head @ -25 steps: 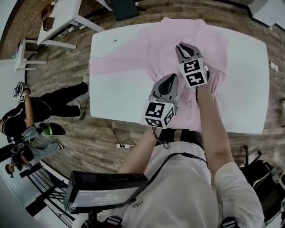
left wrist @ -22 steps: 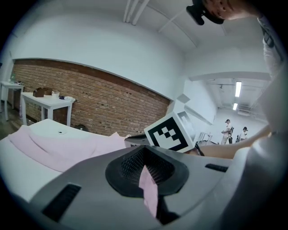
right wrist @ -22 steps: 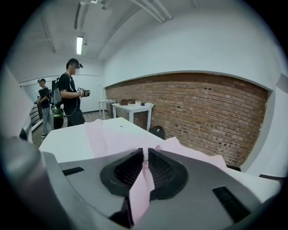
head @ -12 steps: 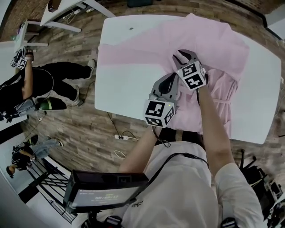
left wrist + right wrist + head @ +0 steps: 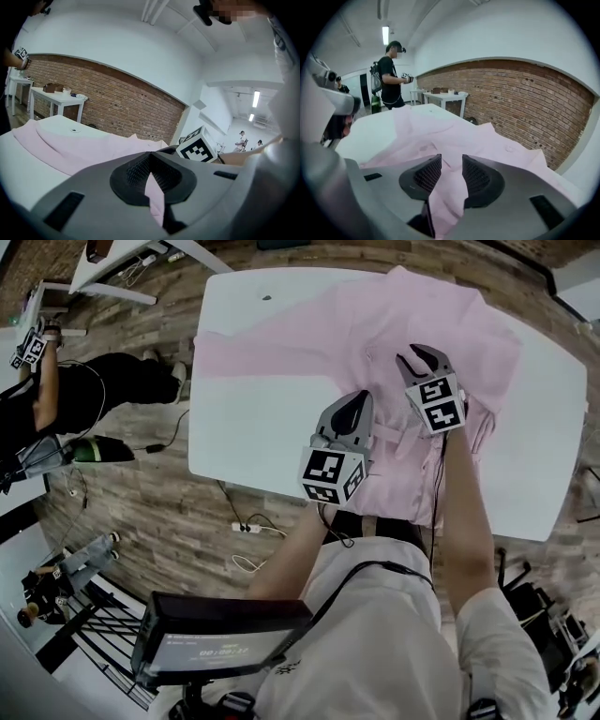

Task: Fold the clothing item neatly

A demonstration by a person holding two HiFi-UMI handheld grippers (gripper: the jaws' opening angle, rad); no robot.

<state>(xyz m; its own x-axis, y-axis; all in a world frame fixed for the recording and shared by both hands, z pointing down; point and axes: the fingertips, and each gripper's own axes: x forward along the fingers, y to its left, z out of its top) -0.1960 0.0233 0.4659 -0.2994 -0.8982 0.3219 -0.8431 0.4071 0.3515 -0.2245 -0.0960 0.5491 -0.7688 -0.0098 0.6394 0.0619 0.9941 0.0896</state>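
Shirt, pink, lies spread across white desk. Left tool is clenched on its fabric near centre. Right tool, at 2 o'clock from it, has just been opening, with fabric loose between its jaws.

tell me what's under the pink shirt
A white table lies under the pink shirt; its bare top shows on both sides of the cloth. Whatever lies beneath the fabric is covered and cannot be seen.

Shirt hem partly hidden under right forearm; bystander cut off left.
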